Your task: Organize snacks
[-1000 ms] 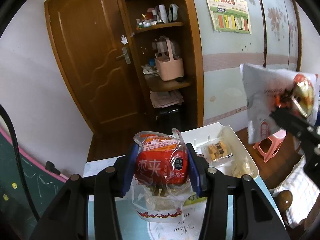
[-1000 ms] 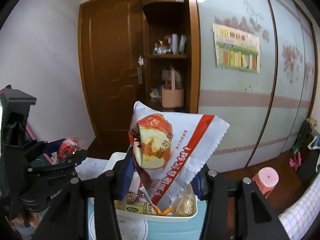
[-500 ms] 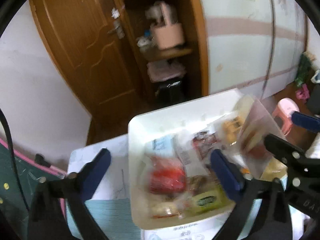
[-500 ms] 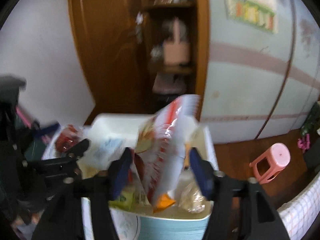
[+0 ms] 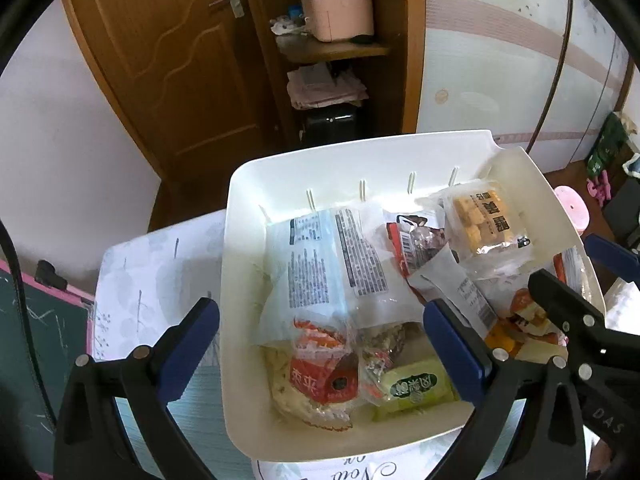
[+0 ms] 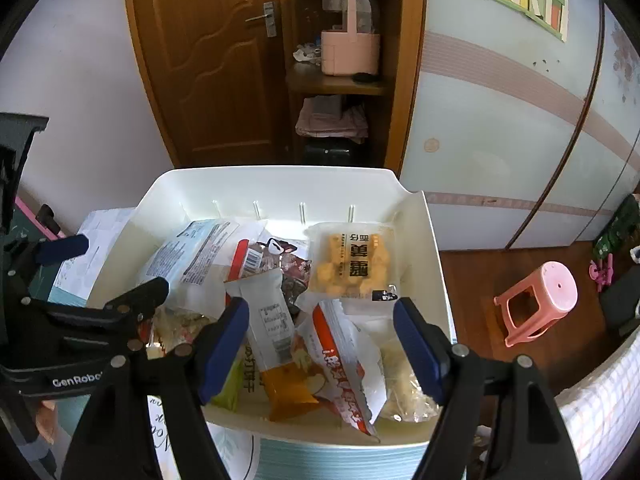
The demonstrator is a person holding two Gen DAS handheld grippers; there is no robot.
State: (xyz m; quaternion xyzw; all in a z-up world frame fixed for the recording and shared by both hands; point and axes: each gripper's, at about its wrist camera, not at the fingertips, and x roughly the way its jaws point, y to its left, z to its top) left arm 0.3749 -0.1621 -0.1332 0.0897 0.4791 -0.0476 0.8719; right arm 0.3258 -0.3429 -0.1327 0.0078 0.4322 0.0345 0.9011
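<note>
left wrist view: the left gripper (image 5: pixel 320 344) pointed down into a white plastic bin (image 5: pixel 280 184) that sat on a table with a pale printed cloth (image 5: pixel 160 272). its blue-padded jaws stood wide apart and gripped nothing; the left finger hung outside the bin's left wall, the right finger over the snacks. below the gap, at about 6 o'clock in the bin, lay a red-labelled clear packet (image 5: pixel 320 380), touching neither pad. just right of it was a small green packet (image 5: pixel 416 386). a large pale blue and white packet (image 5: pixel 332 264) filled the bin's middle. at 2 o'clock lay a clear packet of yellow cubes (image 5: pixel 484 220). the right gripper (image 5: pixel 568 280) entered from 3 o'clock.

right wrist view: the right gripper (image 6: pixel 322 340) hovered over the same bin (image 6: pixel 280 180), its jaws opening, moderately wide. a white packet with a red stripe (image 6: pixel 344 364) lay between the pads, resting loose on the pile, with neither pad pressing it. beside it at 7 o'clock was a white and orange packet (image 6: pixel 276 352). the packet of yellow cubes (image 6: pixel 352 260) lay at 12 o'clock. the left gripper (image 6: pixel 108 276) showed at 9 o'clock. a pink stool (image 6: pixel 540 300) stood on the floor at 3 o'clock.
</note>
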